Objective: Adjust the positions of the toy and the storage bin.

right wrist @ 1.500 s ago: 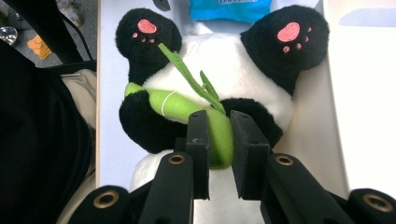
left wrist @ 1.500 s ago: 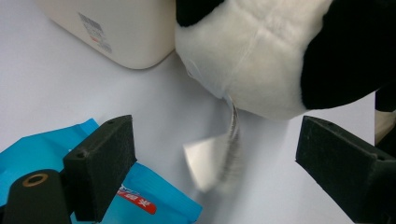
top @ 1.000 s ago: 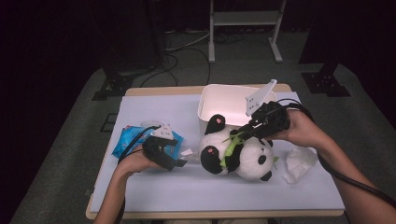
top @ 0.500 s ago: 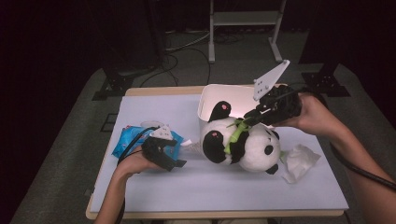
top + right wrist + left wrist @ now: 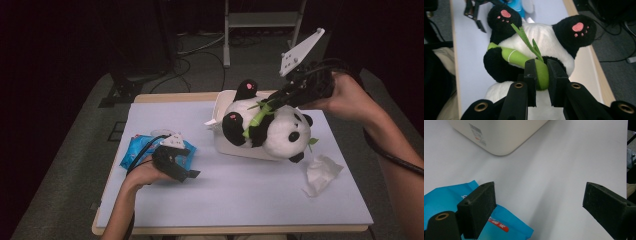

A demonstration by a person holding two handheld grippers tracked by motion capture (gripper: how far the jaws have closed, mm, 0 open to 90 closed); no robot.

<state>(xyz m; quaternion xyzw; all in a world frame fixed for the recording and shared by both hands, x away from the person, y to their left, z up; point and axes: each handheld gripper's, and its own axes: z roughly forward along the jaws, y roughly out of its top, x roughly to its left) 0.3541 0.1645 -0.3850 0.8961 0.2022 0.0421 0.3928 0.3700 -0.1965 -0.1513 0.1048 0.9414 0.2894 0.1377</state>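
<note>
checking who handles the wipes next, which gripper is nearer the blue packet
Left. The left gripper sits right beside the blue packet, its open fingers just over the packet's edge. The right gripper is across the table, shut on the panda's green bamboo.

On the surface (image 5: 240, 195), the plush panda (image 5: 270, 130) hangs over the tub (image 5: 225, 145) at centre, the wipes packet (image 5: 137, 150) lies well left, and the crumpled tissue (image 5: 320, 175) lies right, nearer the front edge

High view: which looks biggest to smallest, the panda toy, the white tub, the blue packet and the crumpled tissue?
1. Panda toy, though lifted nearer the camera.
2. White tub, partly hidden behind it.
3. Blue packet and crumpled tissue: too alike to rank.
</note>
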